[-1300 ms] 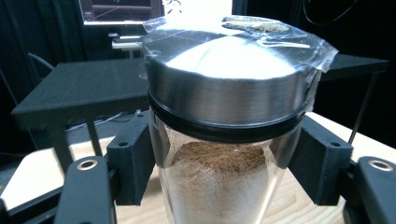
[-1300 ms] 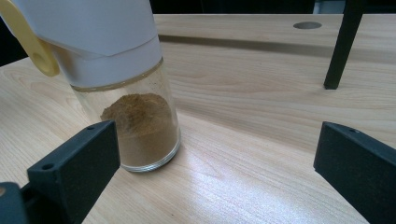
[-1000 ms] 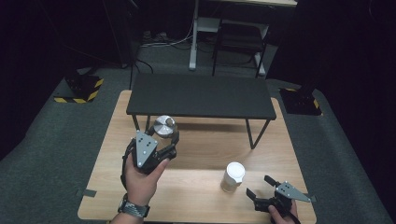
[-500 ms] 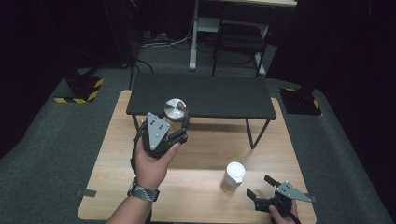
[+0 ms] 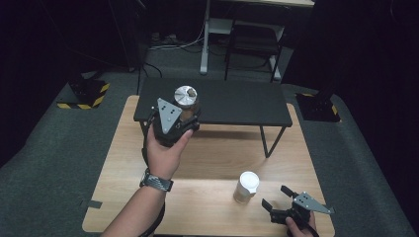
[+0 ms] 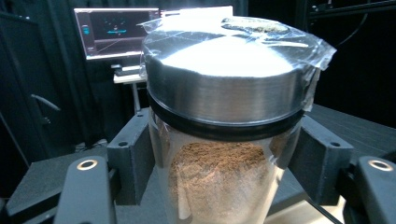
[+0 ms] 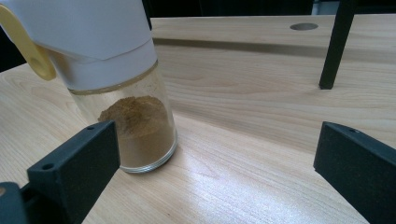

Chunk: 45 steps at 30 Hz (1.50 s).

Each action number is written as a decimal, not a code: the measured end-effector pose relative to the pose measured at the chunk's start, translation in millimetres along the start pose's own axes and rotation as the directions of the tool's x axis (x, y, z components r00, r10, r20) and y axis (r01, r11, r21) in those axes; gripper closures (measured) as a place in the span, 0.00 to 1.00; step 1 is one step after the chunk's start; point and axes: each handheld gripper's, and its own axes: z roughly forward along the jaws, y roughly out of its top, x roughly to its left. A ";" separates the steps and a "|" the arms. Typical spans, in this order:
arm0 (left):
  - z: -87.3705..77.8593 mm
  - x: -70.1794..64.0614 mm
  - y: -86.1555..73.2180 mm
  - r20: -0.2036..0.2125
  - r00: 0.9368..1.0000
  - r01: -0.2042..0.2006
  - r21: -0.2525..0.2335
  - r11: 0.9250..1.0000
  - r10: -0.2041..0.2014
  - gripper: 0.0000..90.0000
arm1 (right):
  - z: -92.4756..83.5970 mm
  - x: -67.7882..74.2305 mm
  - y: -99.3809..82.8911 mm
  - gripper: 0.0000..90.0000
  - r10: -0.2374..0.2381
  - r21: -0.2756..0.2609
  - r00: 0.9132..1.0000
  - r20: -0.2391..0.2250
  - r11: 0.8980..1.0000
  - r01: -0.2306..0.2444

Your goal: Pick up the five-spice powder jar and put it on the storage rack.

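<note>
Transport was underway: left claw clamped a steel-lidded jar over the shelf's left edge, needing gentle lowering; right claw gaped empty.

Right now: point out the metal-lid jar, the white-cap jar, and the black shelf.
metal-lid jar (image 6: 224,88), left gripper view, side of its metal lid.
white-cap jar (image 5: 246,186), high view, its white cap.
black shelf (image 5: 237,101), high view, bare part of its top.

A clear jar with a steel lid, half full of brown powder, stands upright, clamped between the left gripper pads, lid above them.
</note>
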 end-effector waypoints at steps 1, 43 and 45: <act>1.8 0.5 0.2 -0.002 1.000 0.001 -0.001 1.000 -0.001 0.34 | 0.0 0.0 0.0 0.00 0.000 0.000 1.000 0.000 1.000 0.000; 78.2 15.5 -13.4 -0.088 0.995 0.044 0.103 0.994 -0.035 0.34 | -1.3 -4.0 -0.4 0.00 0.005 -0.003 1.000 -0.006 1.000 -0.005; 79.7 16.1 -13.0 -0.086 0.995 0.051 0.104 0.993 -0.042 0.34 | -1.3 -4.1 -0.5 0.00 0.005 -0.004 1.000 -0.006 1.000 -0.005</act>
